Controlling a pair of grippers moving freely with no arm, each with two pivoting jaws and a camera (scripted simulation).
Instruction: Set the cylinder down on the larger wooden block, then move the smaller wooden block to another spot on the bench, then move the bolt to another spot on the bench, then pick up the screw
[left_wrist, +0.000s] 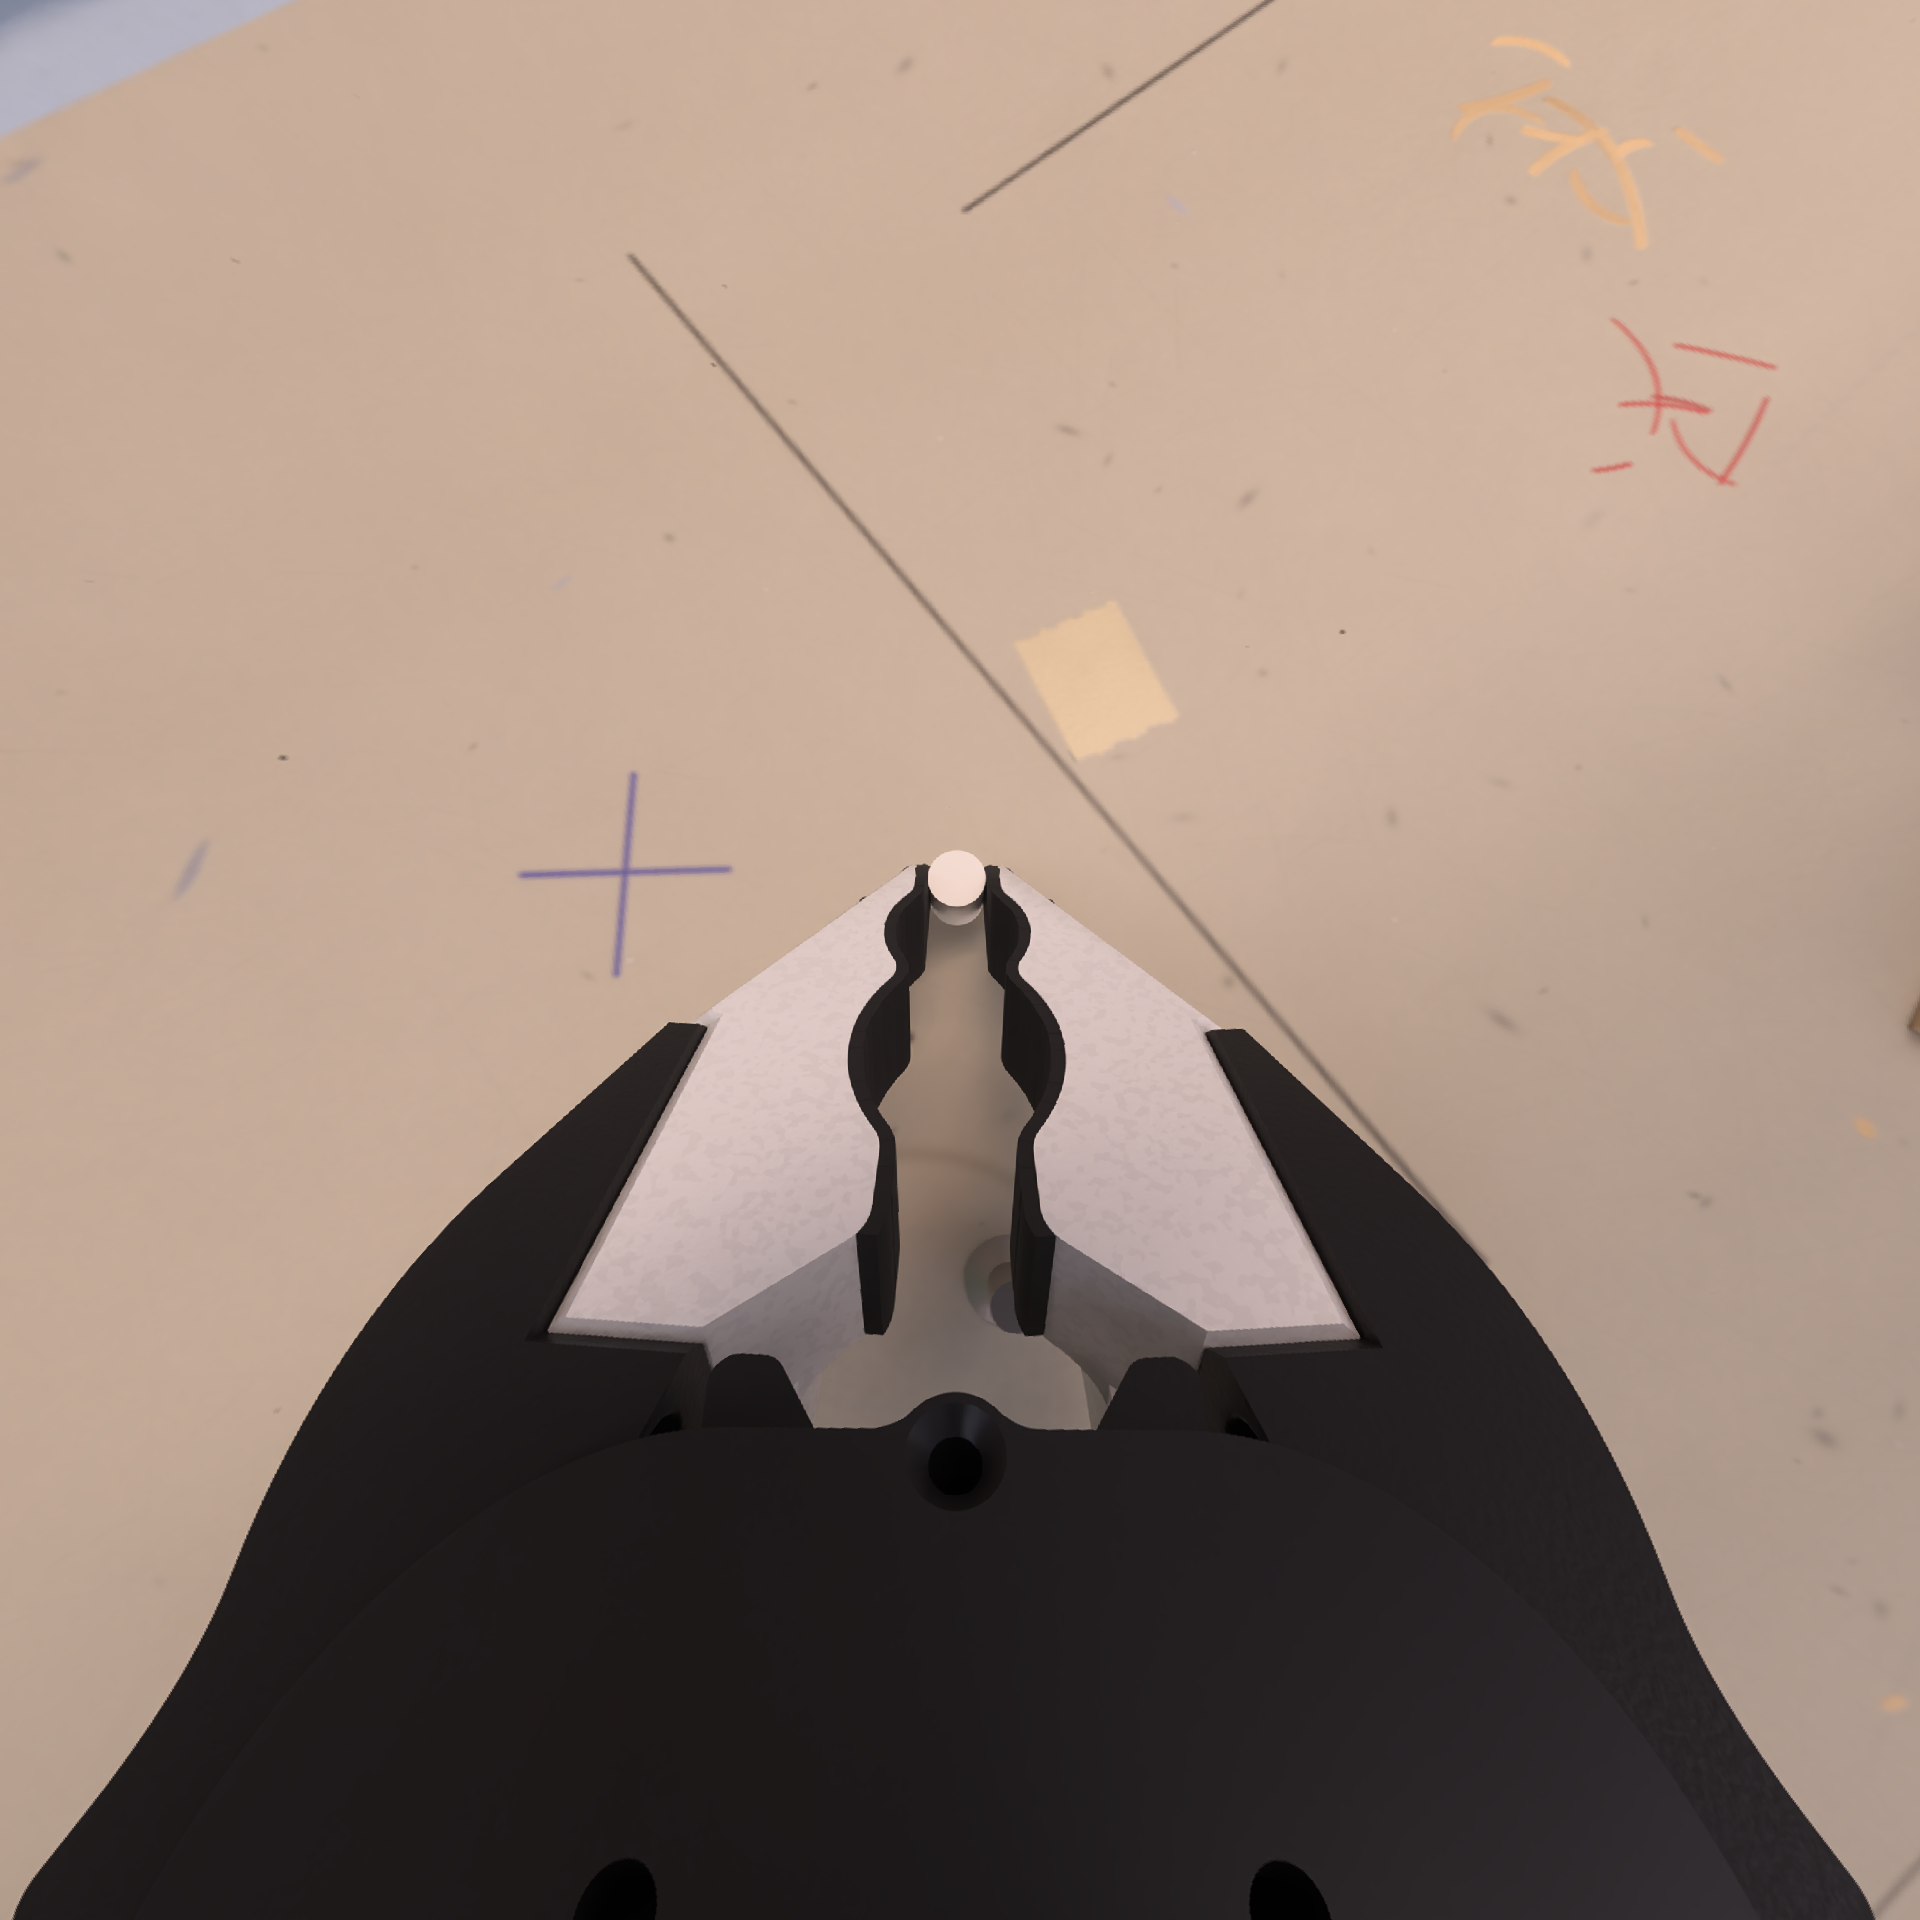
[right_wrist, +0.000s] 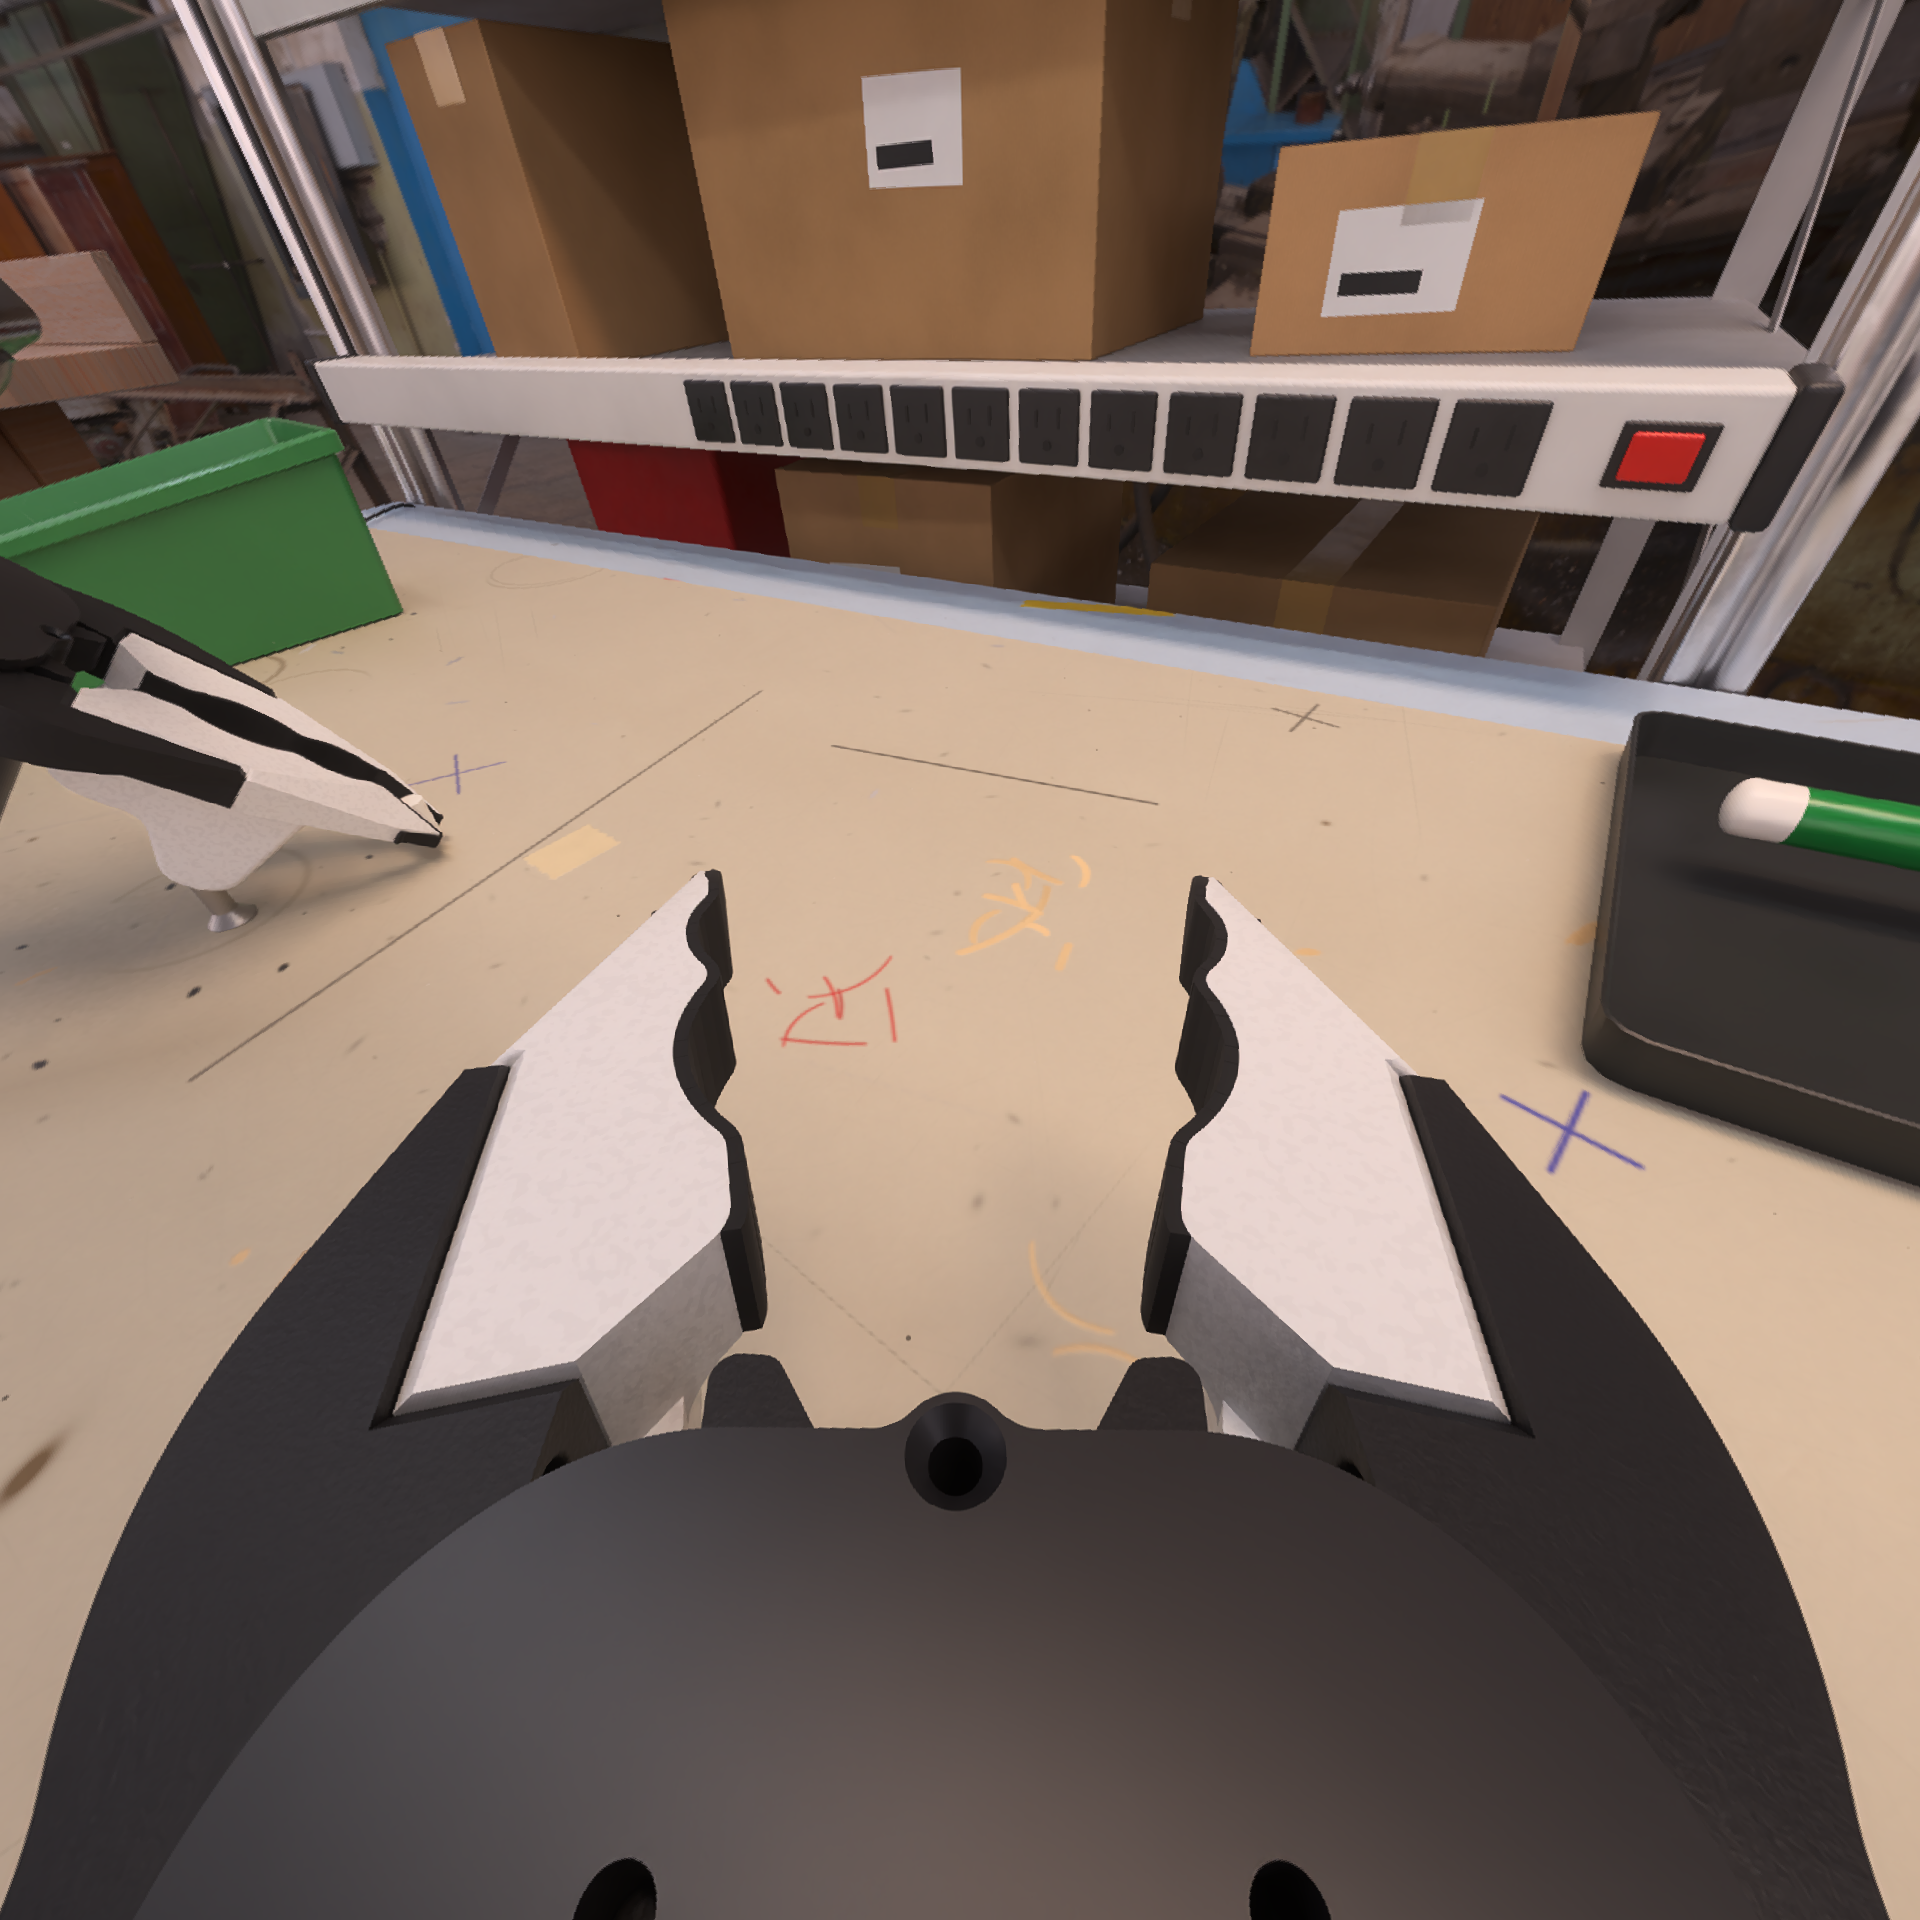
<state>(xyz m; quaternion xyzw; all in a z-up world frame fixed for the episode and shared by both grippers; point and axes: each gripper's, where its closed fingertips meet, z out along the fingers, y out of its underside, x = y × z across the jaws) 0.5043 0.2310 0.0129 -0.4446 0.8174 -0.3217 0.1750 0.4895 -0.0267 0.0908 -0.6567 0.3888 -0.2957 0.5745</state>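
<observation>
My left gripper (left_wrist: 956, 871) has its jaws pinched on the screw (left_wrist: 956, 878) — its pale round head shows at the very tips, above the bench (left_wrist: 364, 520). A blue cross (left_wrist: 623, 873) lies just left, a tape patch (left_wrist: 1096, 681) beyond. My right gripper (right_wrist: 954, 881) hangs wide, holding nothing — a black tray (right_wrist: 1714, 997) sits to its right.

The left gripper (left_wrist: 956, 878) points toward 12 o'clock, angled down at the bench, its fingers closed on a small pale round-headed part at the tips. The right gripper (right_wrist: 954, 883) is level, fingers spread wide, holding nothing.
</observation>
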